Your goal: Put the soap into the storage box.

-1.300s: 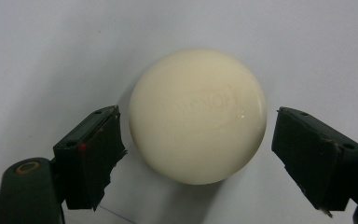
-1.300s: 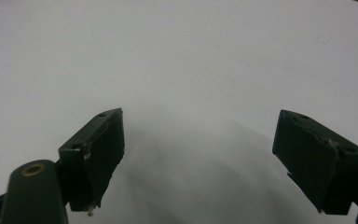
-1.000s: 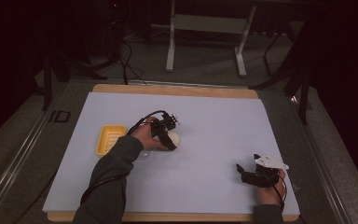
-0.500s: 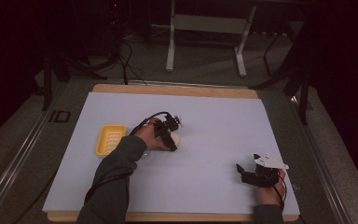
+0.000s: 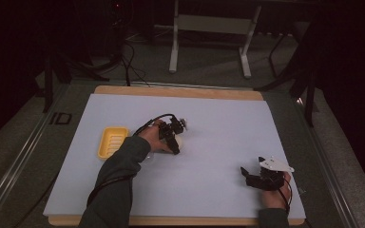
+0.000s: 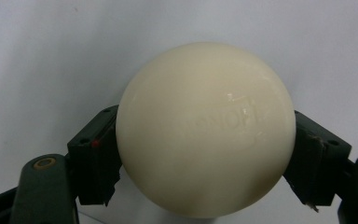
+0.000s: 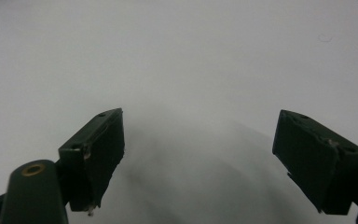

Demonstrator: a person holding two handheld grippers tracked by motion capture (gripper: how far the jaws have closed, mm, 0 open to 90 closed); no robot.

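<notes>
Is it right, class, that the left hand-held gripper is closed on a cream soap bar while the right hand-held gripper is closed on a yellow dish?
Not quite. In the right gripper view the right hand-held gripper is open with nothing between its jaws; the yellow soap dish lies apart on the table. The left hand-held gripper does grip the cream soap bar, having just closed on it.

Right gripper [image 7: 198, 158] hovering over the bare desk [image 7: 177, 56]

Its two black jaws are rising from the bottom edge and standing wide apart, with nothing lying between them; the pale sheet covering the desk is stretching away beyond them, and a soft grey shadow is spreading across it in the gap between the jaws
</notes>
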